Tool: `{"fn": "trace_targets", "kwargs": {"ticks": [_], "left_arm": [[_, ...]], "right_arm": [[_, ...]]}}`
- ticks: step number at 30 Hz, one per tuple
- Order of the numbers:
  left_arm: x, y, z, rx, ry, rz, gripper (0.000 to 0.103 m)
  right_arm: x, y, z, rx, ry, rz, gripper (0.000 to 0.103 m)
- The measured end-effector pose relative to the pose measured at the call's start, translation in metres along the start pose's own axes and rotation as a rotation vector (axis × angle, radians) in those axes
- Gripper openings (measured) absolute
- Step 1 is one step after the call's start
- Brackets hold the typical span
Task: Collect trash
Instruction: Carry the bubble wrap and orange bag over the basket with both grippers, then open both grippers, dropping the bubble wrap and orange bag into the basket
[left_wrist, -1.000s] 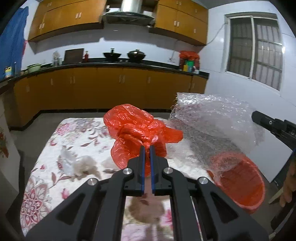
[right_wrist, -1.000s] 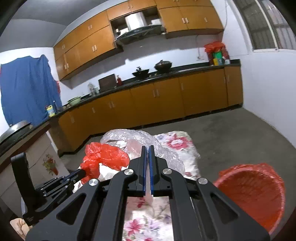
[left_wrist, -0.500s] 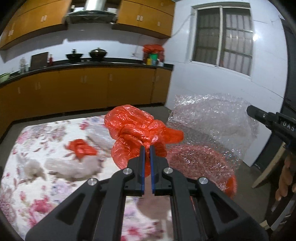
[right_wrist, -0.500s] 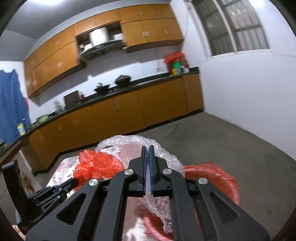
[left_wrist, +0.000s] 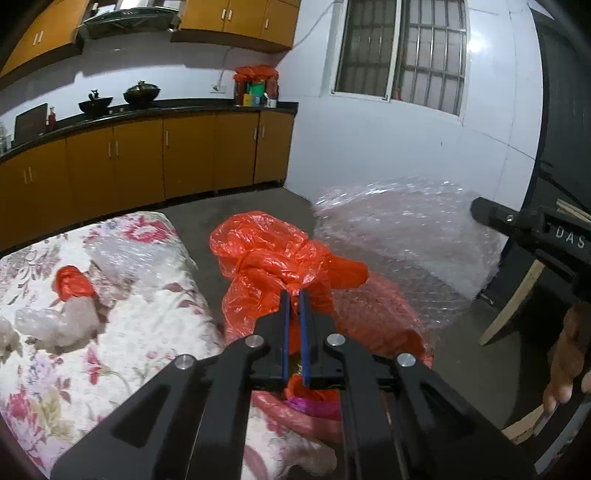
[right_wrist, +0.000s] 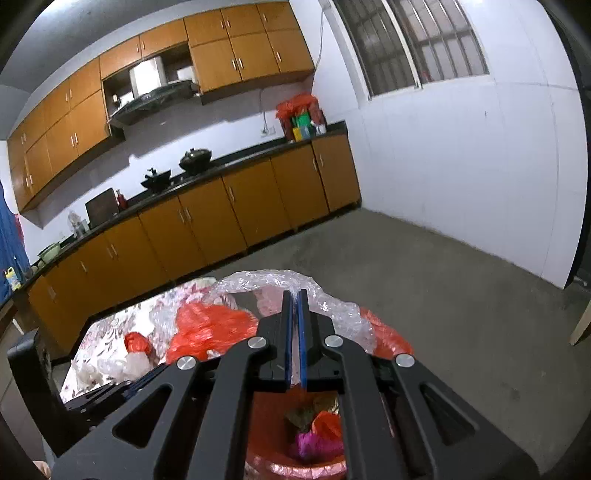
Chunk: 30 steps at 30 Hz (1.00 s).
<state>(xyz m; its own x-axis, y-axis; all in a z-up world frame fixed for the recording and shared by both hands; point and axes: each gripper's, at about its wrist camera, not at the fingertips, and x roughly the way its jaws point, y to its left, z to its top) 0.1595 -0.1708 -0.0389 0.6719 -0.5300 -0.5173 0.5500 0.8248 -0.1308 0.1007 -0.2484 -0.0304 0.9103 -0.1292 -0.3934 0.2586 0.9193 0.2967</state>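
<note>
My left gripper (left_wrist: 292, 295) is shut on a crumpled red plastic bag (left_wrist: 273, 258) and holds it in the air past the table's right edge. My right gripper (right_wrist: 293, 295) is shut on a sheet of clear bubble wrap (right_wrist: 325, 306), which also shows in the left wrist view (left_wrist: 413, 229). Both pieces hang above a red trash basket (right_wrist: 291, 461) on the floor, with colourful scraps (right_wrist: 314, 428) inside. More trash lies on the floral tablecloth (left_wrist: 122, 332): a small red wad (left_wrist: 72, 282) and clear plastic pieces (left_wrist: 55, 321).
Wooden kitchen cabinets (left_wrist: 147, 155) and a dark counter run along the back wall. A white wall with a barred window (left_wrist: 402, 51) is at the right. A wooden leg (left_wrist: 513, 302) stands at the right on the concrete floor (right_wrist: 443, 295).
Both grippers have swung right, off the table, carrying the red bag and bubble wrap over the red basket. The basket now lies directly beneath the right gripper.
</note>
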Motion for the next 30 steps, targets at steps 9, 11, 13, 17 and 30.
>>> {"fn": "trace_targets", "kwargs": {"ticks": [9,11,13,17,30], "left_arm": [[0.031,-0.007,-0.012,0.003,0.059,-0.011,0.007],[0.036,-0.005,-0.015,-0.004,0.075,-0.008,0.009],[0.039,-0.002,-0.019,-0.011,0.084,-0.006,0.014],[0.039,0.004,-0.023,-0.02,0.088,0.008,0.031],[0.007,0.047,-0.028,-0.065,0.056,0.145,0.053]], "right_arm": [[0.021,-0.003,-0.016,0.026,0.081,0.049,0.004],[0.026,-0.004,-0.019,0.028,0.098,0.055,0.004],[0.026,-0.007,-0.019,0.029,0.102,0.055,0.005],[0.023,-0.012,-0.02,0.033,0.097,0.043,0.046],[0.017,-0.002,-0.019,-0.021,0.085,0.021,0.055]]}}
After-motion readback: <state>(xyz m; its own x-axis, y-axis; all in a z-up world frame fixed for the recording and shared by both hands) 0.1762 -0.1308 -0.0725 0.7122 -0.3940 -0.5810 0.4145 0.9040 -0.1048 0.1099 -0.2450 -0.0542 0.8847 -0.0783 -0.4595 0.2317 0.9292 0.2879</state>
